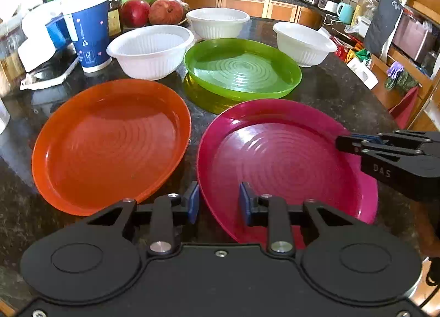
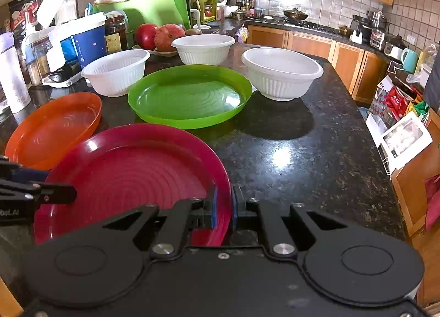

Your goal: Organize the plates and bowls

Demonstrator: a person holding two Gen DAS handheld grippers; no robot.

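Near the front edge of the dark granite worktop [image 2: 288, 152] lies a pink plate [image 2: 132, 179]. The right gripper [image 2: 223, 208] is clamped on its right rim. The left gripper [image 1: 219, 201] stands partly open astride its left rim, pads not visibly pressing. Lifted one-handed, the slick plate could tilt and strike the orange plate [image 1: 110, 146] just beside it.
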